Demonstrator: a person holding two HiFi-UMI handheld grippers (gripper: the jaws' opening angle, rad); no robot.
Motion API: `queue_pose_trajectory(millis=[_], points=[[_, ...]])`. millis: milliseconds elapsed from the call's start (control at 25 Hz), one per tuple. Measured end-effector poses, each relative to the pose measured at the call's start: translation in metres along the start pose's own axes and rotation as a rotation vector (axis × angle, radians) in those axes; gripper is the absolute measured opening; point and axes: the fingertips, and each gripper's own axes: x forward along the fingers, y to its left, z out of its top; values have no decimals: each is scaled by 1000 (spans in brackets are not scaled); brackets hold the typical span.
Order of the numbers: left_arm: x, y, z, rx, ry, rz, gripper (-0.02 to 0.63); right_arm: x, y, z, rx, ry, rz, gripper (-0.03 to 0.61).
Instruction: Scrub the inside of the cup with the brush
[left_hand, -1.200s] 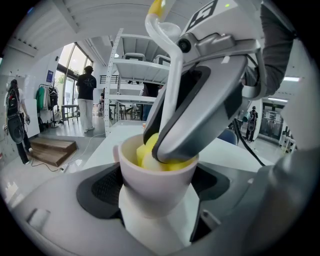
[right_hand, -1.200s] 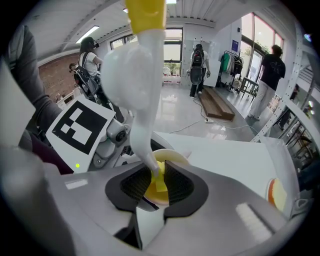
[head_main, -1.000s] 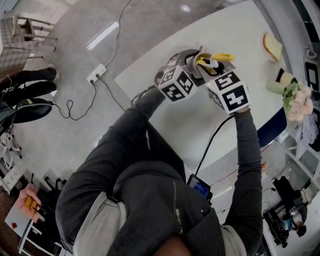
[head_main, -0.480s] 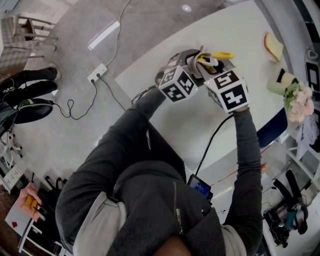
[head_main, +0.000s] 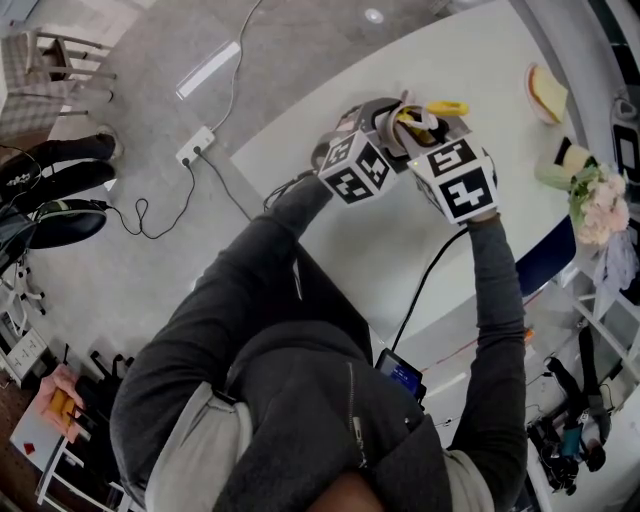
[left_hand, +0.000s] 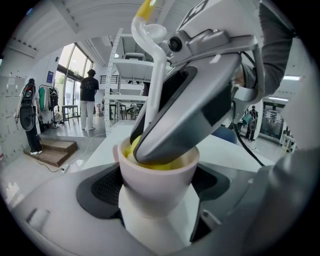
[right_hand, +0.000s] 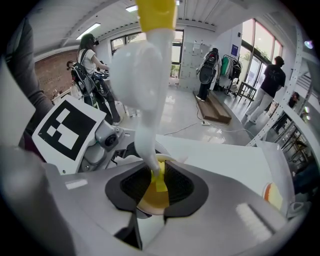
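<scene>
White table beneath the cup, grey floor alongside.

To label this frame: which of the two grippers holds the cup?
The left gripper: its jaws clamp the cup, whereas the right gripper grips the brush.

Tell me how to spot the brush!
Over the white table, the left claw grips a pale cup. The brush pokes into it, held by the right claw. Only it has a curvy white handle with yellow ends.
</scene>
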Motion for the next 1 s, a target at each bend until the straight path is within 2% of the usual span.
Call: queue_pose_trajectory(millis=[1000], points=[[3,-1,1,3,-1,1,430,-9,-7,-11,-12,28,-21,84]])
